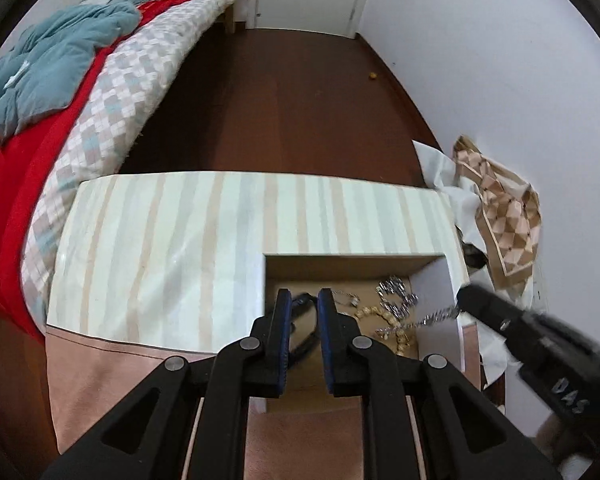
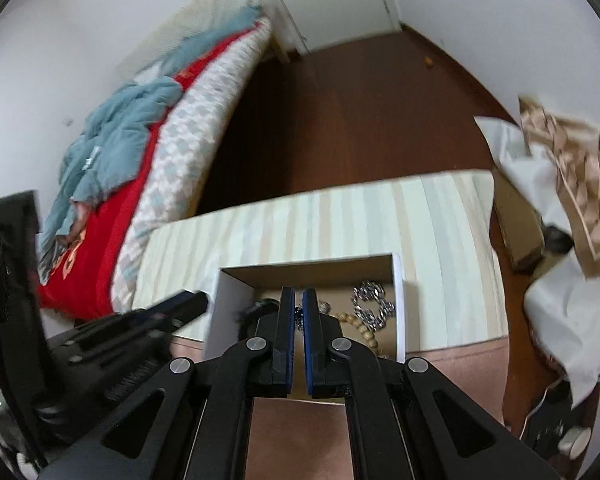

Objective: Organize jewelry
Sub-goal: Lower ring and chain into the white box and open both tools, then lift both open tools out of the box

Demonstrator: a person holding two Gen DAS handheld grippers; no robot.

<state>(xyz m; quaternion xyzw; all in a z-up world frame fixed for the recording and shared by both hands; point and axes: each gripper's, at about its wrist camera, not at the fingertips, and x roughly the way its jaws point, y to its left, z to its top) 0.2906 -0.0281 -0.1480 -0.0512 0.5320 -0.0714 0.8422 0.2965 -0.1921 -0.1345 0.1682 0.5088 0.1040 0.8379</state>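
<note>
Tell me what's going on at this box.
A person is sorting jewelry with two handheld grippers. The right gripper is pinched on a silver chain that stretches up out of the open box on the striped cloth. The left gripper hovers at the box, slightly apart, apparently empty. Wooden beads lie inside.

A striped surface (image 1: pixel 180 248) with a pink front strip carries an open cardboard box (image 1: pixel 348 262) holding jewelry.
</note>
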